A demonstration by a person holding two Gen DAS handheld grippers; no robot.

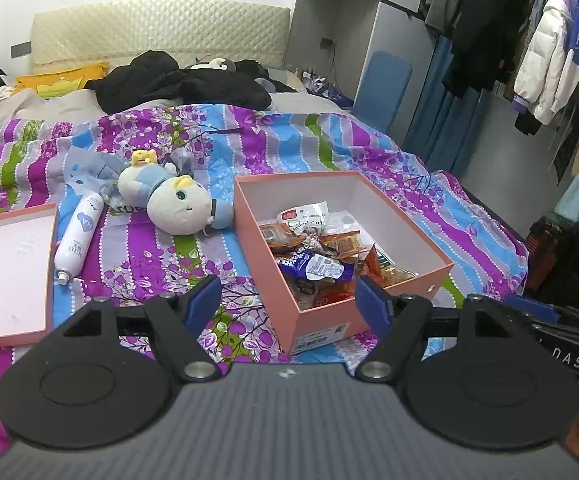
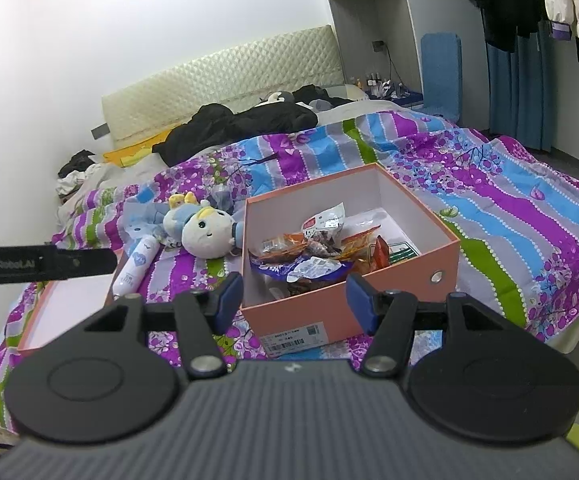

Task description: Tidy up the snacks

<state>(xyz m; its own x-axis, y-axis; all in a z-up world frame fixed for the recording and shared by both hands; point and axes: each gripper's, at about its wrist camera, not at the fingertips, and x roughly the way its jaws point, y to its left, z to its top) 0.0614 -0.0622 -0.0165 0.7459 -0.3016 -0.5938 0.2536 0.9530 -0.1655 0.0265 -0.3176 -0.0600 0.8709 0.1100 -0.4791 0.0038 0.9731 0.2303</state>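
Left gripper (image 1: 287,304): our jaws apart, empty
Right gripper (image 2: 294,300): our jaws apart, empty
Crinkly snack packets (image 1: 315,256): piled inside open pink cardboard box (image 1: 329,322) on striped floral bedspread (image 1: 169,256), ahead of us

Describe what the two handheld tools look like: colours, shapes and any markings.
Both match. The left tool and right tool each have two blue fingertip pads on black linkage arms with silver pivot pins, two round black discs, and a grey ribbed body. Seen from the other camera, the left tool's side reads "GenRobot.AI", the right's "DAS". No cables show.
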